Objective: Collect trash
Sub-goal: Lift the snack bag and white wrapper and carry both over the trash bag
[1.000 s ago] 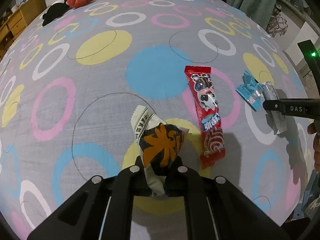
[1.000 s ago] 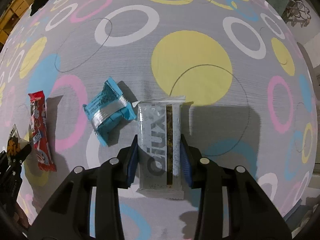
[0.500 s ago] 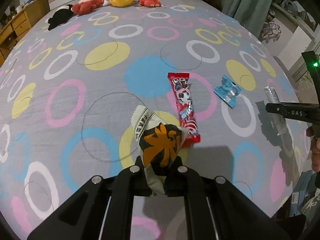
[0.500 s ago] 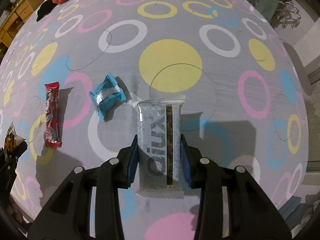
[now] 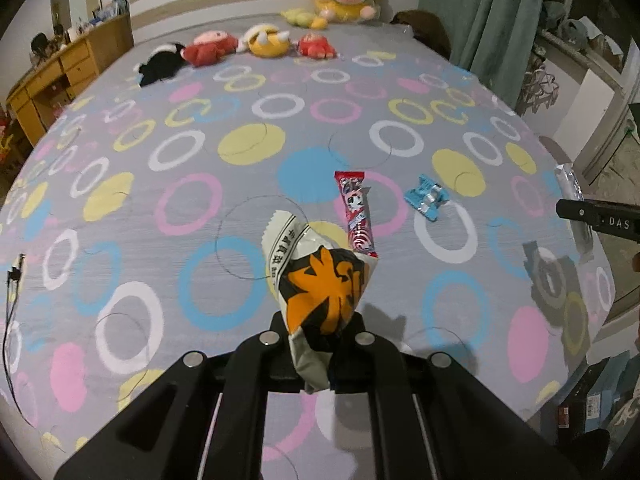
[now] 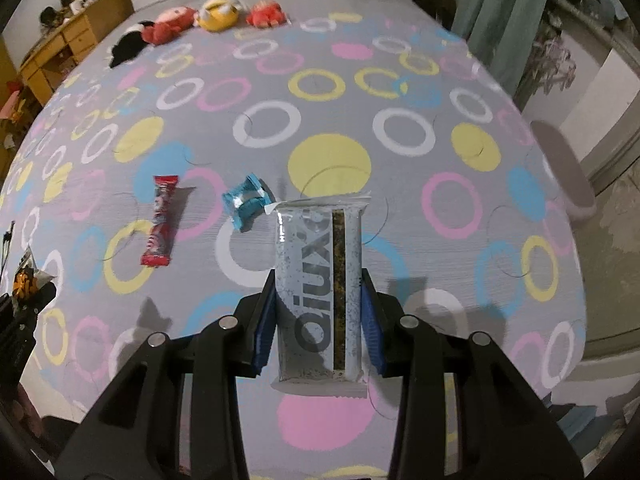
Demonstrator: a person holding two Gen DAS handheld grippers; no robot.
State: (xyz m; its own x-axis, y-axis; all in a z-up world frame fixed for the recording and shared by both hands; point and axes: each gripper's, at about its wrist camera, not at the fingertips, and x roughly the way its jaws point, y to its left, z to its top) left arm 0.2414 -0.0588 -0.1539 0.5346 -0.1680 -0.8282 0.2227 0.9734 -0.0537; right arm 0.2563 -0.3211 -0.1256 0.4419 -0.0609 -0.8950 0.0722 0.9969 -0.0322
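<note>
The crumpled white-and-orange snack wrapper (image 5: 320,280) is pinched at its tail by the closed left gripper (image 5: 316,344), lifted clear of the circle-patterned grey bedspread (image 5: 160,184). The right gripper (image 6: 318,312) clamps a long grey speckled bar wrapper (image 6: 318,292), lettered "qiuxi" as far as legible. A red candy wrapper (image 6: 162,220) and a blue crinkled wrapper (image 6: 246,200) lie uncollected.

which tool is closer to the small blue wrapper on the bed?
Probably right, by a little. The right tool, holding the grey bar wrapper, hangs just beside the blue wrapper; the left tool sits beyond the red wrapper.
</note>
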